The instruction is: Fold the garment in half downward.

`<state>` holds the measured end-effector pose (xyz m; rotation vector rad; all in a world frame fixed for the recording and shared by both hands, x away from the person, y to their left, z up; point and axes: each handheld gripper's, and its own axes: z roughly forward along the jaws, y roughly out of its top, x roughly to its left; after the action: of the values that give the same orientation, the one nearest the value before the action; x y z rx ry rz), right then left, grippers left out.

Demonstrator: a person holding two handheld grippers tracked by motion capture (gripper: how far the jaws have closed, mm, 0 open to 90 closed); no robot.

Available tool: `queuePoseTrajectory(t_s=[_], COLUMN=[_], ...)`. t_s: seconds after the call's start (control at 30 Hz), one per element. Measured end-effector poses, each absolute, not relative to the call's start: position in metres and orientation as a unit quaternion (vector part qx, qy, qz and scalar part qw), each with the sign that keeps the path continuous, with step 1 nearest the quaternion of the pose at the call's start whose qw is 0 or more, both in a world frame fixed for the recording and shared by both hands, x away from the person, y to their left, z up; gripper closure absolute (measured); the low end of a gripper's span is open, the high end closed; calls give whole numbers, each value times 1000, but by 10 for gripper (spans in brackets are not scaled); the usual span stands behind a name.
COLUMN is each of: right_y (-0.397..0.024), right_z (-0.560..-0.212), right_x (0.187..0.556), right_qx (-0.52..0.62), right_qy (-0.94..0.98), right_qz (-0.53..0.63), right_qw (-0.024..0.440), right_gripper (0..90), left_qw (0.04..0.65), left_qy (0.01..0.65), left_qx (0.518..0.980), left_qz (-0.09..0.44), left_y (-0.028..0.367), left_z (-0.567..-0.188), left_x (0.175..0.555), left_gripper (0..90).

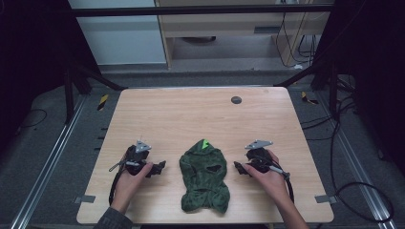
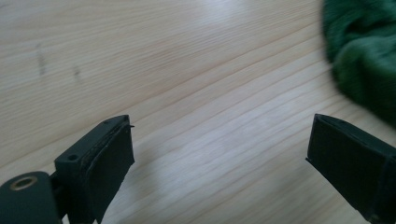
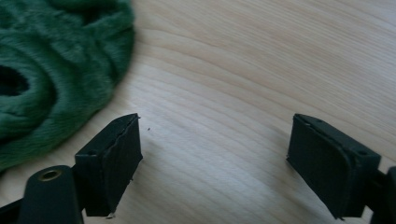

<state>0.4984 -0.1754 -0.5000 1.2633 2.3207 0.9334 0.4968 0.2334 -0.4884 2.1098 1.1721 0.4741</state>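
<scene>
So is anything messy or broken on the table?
Nothing looks broken or spilled. The green fuzzy garment lies rumpled in the middle of the wooden table, bunched at its near end, with holes that look like part of it. The left tongs and right tongs sit open on either side, not touching it.

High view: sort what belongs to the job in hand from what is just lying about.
In the job:
- green fleece garment, between the two claws
- left claw, open, beside it
- right claw, open, beside it

Lying about:
- dark round disc near the table's far edge
</scene>
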Motion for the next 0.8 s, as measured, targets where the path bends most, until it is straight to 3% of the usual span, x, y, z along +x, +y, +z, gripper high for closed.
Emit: queuePoseTrajectory(t_s=[0.27,0.6,0.8], right_y=[-162,-145,-130], right_z=[-490,-472,-468], right_x=[501,518,526], right_qx=[413,364,344], right_qy=[840,860,866], right_qz=[324,340,348], right_qw=[138,111,102], right_gripper=[340,614,675], left_qw=[318,328,326], left_qy=[406,391,378], left_qx=[843,846,854], left_qz=[156,152,151], left_y=[209,192,183], left_z=[-475,-458,-451], left_x=[510,523,527], left_gripper=[98,252,337])
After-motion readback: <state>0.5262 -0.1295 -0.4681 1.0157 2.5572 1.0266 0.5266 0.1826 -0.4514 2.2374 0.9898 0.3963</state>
